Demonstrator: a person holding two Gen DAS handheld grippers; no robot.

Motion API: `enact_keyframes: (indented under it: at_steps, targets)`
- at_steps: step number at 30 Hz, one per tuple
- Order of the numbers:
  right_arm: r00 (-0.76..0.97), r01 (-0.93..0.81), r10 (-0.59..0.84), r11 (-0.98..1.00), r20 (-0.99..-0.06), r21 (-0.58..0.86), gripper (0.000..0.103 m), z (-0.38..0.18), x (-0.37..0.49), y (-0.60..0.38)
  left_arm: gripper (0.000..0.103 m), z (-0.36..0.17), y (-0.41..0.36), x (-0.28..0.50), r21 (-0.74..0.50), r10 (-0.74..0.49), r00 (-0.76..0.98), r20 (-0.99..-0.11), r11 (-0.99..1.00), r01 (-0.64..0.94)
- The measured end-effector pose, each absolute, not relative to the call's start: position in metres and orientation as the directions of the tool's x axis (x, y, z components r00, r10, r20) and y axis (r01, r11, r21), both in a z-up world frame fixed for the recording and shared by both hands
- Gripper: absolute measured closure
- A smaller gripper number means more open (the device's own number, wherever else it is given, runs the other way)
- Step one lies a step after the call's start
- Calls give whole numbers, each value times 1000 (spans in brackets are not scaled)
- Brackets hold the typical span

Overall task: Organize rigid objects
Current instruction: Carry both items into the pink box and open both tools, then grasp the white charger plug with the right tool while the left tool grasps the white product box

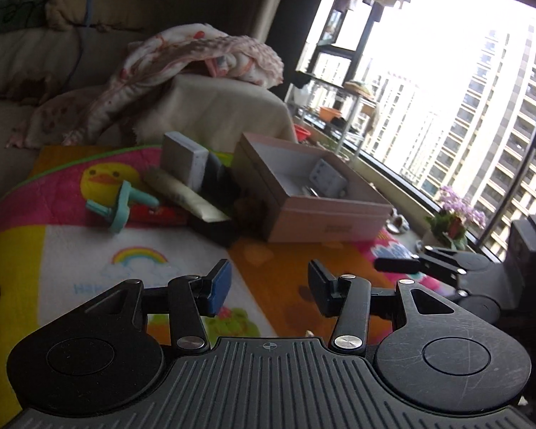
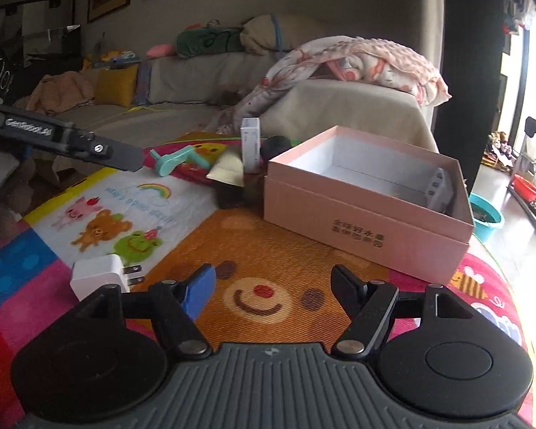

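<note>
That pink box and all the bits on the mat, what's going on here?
Someone is tidying small items into the pink box, holding a pair of tongs in each hand. Both the left tongs and the right tongs are open and empty. One grey item already lies in the box. A white charger plug, a teal toy and a small white carton wait on the mat.

A home living room: sofa (image 2: 203, 71), blanket (image 2: 357, 60), cartoon play mat (image 2: 268, 250).

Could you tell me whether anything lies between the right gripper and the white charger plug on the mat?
Nothing visible does. The white charger plug lies on the mat just left of the right gripper, whose open jaws hold nothing. The pink box sits farther off, to the right.
</note>
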State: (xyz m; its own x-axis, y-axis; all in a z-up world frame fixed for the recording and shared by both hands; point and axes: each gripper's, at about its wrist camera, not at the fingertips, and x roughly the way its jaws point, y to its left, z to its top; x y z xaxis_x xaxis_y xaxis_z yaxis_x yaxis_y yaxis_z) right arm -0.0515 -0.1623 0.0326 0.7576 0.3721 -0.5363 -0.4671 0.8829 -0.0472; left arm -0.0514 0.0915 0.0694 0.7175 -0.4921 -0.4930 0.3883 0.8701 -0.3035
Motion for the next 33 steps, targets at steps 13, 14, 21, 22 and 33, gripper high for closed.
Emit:
enact_keyframes:
  at_steps: [13, 14, 21, 22, 33]
  targets:
    - [525, -739, 623, 672, -579, 53, 31, 35, -72, -98, 51, 50, 119, -27, -231, -187, 813, -551, 971, 67]
    - [519, -751, 622, 659, -587, 34, 31, 33, -73, -90, 51, 49, 119, -26, -226, -186, 813, -551, 972, 70]
    - [543, -745, 579, 666, -609, -31, 43, 27, -74, -81, 51, 44, 111, -25, -193, -181, 816, -549, 977, 87]
    - [560, -730, 567, 683, -604, -36, 43, 28, -74, -87, 51, 45, 110, -24, -177, -173, 823, -540, 980, 90]
    - [785, -388, 266, 915, -559, -109, 43, 24, -45, -175, 51, 75, 91, 56, -253, -221, 861, -459, 961, 111]
